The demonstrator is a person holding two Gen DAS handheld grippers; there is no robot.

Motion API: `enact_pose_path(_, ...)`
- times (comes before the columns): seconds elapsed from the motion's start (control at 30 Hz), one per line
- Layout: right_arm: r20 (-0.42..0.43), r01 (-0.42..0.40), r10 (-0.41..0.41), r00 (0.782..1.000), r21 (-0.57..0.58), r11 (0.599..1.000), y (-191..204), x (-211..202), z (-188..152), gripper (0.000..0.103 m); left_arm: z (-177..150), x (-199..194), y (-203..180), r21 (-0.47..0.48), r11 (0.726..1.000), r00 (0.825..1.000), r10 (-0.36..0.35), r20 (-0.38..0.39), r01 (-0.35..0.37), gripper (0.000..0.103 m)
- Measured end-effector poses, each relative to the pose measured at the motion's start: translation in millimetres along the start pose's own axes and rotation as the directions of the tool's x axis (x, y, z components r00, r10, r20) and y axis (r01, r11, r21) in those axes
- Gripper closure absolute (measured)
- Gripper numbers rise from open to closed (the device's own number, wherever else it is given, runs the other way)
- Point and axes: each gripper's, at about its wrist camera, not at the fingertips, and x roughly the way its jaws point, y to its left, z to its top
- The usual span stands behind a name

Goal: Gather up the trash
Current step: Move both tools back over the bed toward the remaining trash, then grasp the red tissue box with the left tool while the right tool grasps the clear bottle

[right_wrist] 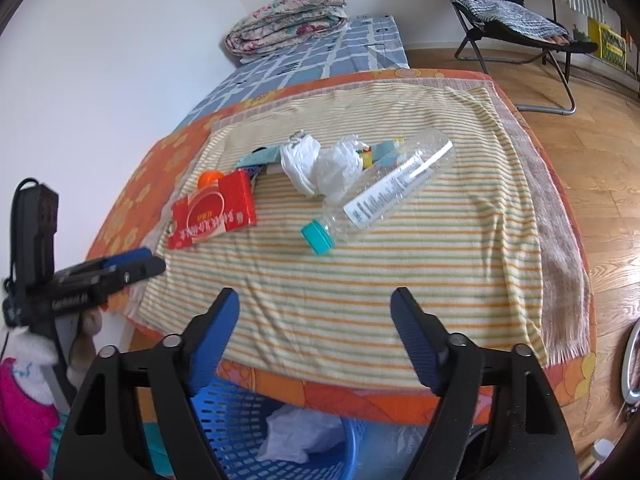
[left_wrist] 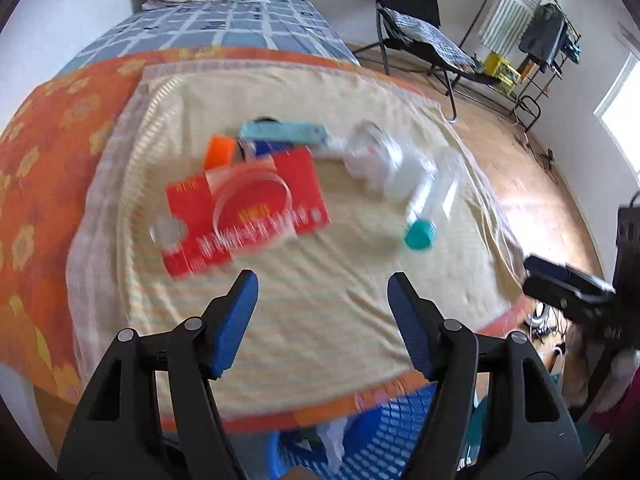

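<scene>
Blue-padded and spread wide, my left gripper (left_wrist: 323, 320) holds nothing; below it, at six o'clock, sits the blue basket (left_wrist: 384, 432) with white scrap already in it. At eleven o'clock lies the red carton (left_wrist: 244, 212), a clear ring seemingly resting on it — blur makes that uncertain. The clear bottle (left_wrist: 424, 196) lies at one o'clock, teal cap toward me. My right gripper (left_wrist: 568, 286) pokes in at three o'clock.

From the right wrist, that gripper (right_wrist: 316, 316) also gapes empty. Dead ahead at twelve o'clock the bottle (right_wrist: 392, 184) lies on its side, the crumpled white paper (right_wrist: 320, 168) touching its shoulder; the carton (right_wrist: 216, 212) sits at eleven, my left gripper (right_wrist: 132, 268) at nine. The basket (right_wrist: 224, 412) is at six, under the edge.

For the next pick I'd straddle the bottle across its body near the cap, jaws square to it — thin plastic may roll or buckle.

Everything rests on a striped towel (right_wrist: 360, 280) over an orange floral cover (right_wrist: 132, 184), on a bed; wooden floor (right_wrist: 600, 160) and a folding chair (right_wrist: 516, 20) beyond.
</scene>
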Motion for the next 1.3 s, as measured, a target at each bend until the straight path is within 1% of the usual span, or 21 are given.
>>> enact_pose_path(0.13,-0.016,-0.016,0.016,1.000,0.039,0.999,-3.6,7.5,11.2,0.024,20.6,3.9,24.2,-0.053,0.999,0.999,0.015,0.033,-0.014,0.034)
enact_pose_path(0.23,-0.016,-0.019,0.020,1.000,0.043,0.999,-3.0,10.3,18.0,0.024,35.5,9.9,41.7,-0.084,0.996,0.999,0.024,0.039,-0.021,0.034)
enact_pose_path(0.3,-0.007,-0.015,0.015,1.000,0.034,0.999,-1.6,10.4,22.3,0.024,44.8,17.8,52.5,-0.110,0.994,0.999,0.033,0.037,-0.029,0.034)
enact_pose_path(0.4,0.002,-0.005,0.004,1.000,0.027,1.000,0.2,12.0,30.0,0.024,54.7,27.8,63.4,-0.143,0.990,0.999,0.028,0.031,-0.023,0.034)
enact_pose_path(0.47,0.004,-0.002,0.002,1.000,0.035,0.999,-0.5,13.5,33.9,0.024,60.2,34.3,67.3,-0.144,0.989,0.999,0.032,0.025,-0.028,0.034)
enact_pose_path(0.57,-0.001,-0.014,0.014,1.000,0.058,0.998,-2.1,17.2,39.3,0.024,68.3,45.3,74.5,-0.151,0.987,0.999,0.051,0.018,-0.048,0.034)
enact_pose_path(0.63,-0.005,-0.023,0.024,1.000,0.066,0.998,-1.6,19.0,41.4,0.024,71.6,53.4,81.5,-0.174,0.984,0.999,0.039,0.007,-0.037,0.034)
enact_pose_path(0.73,-0.007,-0.023,0.023,1.000,0.051,0.998,1.6,20.3,43.5,0.024,71.7,65.1,88.2,-0.201,0.979,0.999,0.018,-0.027,-0.023,0.034)
enact_pose_path(0.8,-0.002,-0.017,0.017,1.000,0.037,0.999,3.6,20.3,44.7,0.024,68.2,70.0,88.7,-0.200,0.980,0.999,0.007,-0.048,-0.016,0.034)
enact_pose_path(0.9,0.006,-0.005,0.005,1.000,0.032,0.999,2.4,20.3,46.8,0.024,61.1,75.2,85.9,-0.179,0.984,0.996,-0.002,-0.084,-0.014,0.034)
enact_pose_path(1.0,0.006,-0.002,0.002,1.000,0.057,0.998,-3.7,20.6,48.1,0.024,52.2,76.1,79.3,-0.152,0.988,0.993,-0.018,-0.113,0.001,0.034)
enact_pose_path(1.07,0.004,0.004,-0.004,1.000,0.072,0.997,-8.0,21.5,48.7,0.024,47.0,75.5,72.2,-0.115,0.993,0.992,-0.015,-0.129,0.001,0.034)
enact_pose_path(1.13,0.001,0.015,-0.015,1.000,0.080,0.997,-11.5,22.8,49.6,0.024,45.4,72.3,66.4,-0.078,0.997,0.992,0.014,-0.128,-0.024,0.034)
enact_pose_path(1.17,0.001,0.023,-0.023,1.000,0.087,0.996,-13.7,23.6,49.7,0.024,45.8,70.4,66.7,-0.074,0.997,0.992,0.027,-0.122,-0.036,0.034)
enact_pose_path(1.23,0.002,0.027,-0.027,1.000,0.108,0.994,-18.4,24.6,50.3,0.024,50.9,68.3,73.2,-0.100,0.993,0.993,0.045,-0.106,-0.055,0.034)
enact_pose_path(1.3,-0.002,0.020,-0.020,1.000,0.138,0.990,-21.8,25.7,50.3,0.024,58.9,69.7,82.6,-0.147,0.988,0.995,0.037,-0.094,-0.051,0.034)
